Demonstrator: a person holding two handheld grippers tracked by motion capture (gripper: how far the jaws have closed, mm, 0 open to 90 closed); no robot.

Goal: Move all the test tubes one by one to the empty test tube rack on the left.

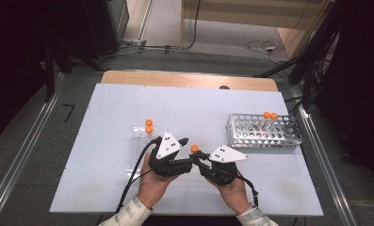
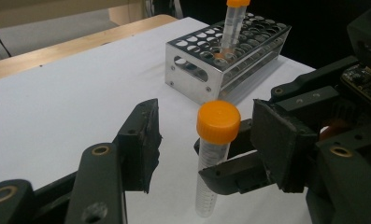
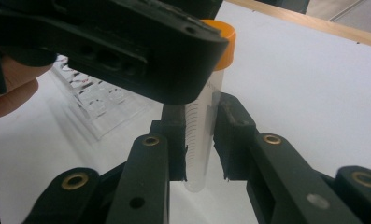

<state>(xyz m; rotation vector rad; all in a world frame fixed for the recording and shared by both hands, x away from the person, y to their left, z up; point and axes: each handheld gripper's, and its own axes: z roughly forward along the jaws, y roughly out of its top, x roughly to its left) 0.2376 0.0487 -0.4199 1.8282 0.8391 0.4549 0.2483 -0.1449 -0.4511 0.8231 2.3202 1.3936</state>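
Standing upright near the table's (image 1: 104,188) front edge, an orange-capped centrifuge tube (image 2: 210,154) is clamped by the right gripper (image 3: 201,144). The left gripper (image 2: 206,140) brackets its cap, pads not touching. A metal tube rack (image 1: 262,132) sits by the right edge, a clear rack (image 1: 140,143) to the left.

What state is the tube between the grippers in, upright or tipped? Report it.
Upright. The tube stands vertical with its orange cap on top, the right gripper shut on its clear body above the table.

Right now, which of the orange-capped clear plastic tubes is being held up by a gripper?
The orange-capped clear tube between the two grippers, pinched by the right gripper. The others stand in racks.
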